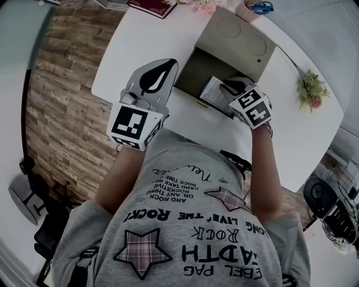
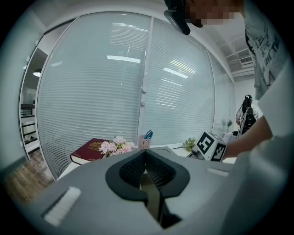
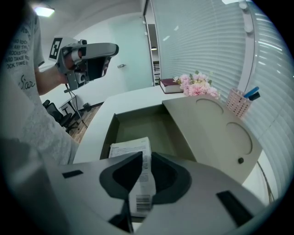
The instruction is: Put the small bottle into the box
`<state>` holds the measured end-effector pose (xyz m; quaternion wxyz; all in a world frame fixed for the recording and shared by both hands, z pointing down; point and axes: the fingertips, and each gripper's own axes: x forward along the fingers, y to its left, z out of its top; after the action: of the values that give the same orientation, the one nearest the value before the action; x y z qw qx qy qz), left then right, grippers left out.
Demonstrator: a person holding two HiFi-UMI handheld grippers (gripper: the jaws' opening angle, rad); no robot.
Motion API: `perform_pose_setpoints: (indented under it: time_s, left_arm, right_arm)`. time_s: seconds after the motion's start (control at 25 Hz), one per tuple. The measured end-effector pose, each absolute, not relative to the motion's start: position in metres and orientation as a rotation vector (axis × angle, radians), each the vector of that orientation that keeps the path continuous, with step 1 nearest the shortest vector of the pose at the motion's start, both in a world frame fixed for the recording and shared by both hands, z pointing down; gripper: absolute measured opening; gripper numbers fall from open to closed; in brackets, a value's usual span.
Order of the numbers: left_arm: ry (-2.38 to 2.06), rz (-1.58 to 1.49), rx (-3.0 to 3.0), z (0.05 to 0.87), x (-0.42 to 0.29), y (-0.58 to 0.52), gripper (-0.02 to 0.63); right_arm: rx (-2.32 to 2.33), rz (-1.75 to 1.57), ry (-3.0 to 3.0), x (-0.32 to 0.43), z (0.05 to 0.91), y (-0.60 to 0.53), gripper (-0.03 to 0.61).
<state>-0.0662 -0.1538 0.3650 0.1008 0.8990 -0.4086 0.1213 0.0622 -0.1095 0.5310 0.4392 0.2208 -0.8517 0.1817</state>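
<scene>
The small bottle (image 1: 211,91) (image 3: 132,150) is white, with a printed label and a barcode. My right gripper (image 1: 226,89) (image 3: 143,161) is shut on it. It hangs over the near edge of the open olive box (image 1: 197,68) (image 3: 148,127), whose lid (image 1: 238,40) (image 3: 213,133) lies folded back. The box's floor looks bare. My left gripper (image 1: 161,72) (image 2: 146,154) is shut with nothing in it. It is lifted above the table, to the left of the box and apart from it, and it also shows in the right gripper view as the left gripper (image 3: 97,56).
On the white table (image 1: 140,39) beyond the box lie a red book (image 1: 150,7) (image 2: 88,152), pink flowers (image 1: 197,5) (image 3: 197,87) and a pen cup (image 1: 253,8) (image 3: 239,103). A green sprig (image 1: 311,89) lies at the right. There is wooden floor (image 1: 61,101) to the left.
</scene>
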Motion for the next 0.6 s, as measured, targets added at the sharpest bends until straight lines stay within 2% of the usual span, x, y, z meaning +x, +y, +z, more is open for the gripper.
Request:
perform_pose_setpoints:
  time_s: [0.6]
  left_arm:
    - [-1.167, 0.407, 2.667, 0.376, -0.054, -0.148, 0.011]
  right_arm:
    - [0.604, 0.472, -2.155, 0.078, 0.51, -0.105, 0.066]
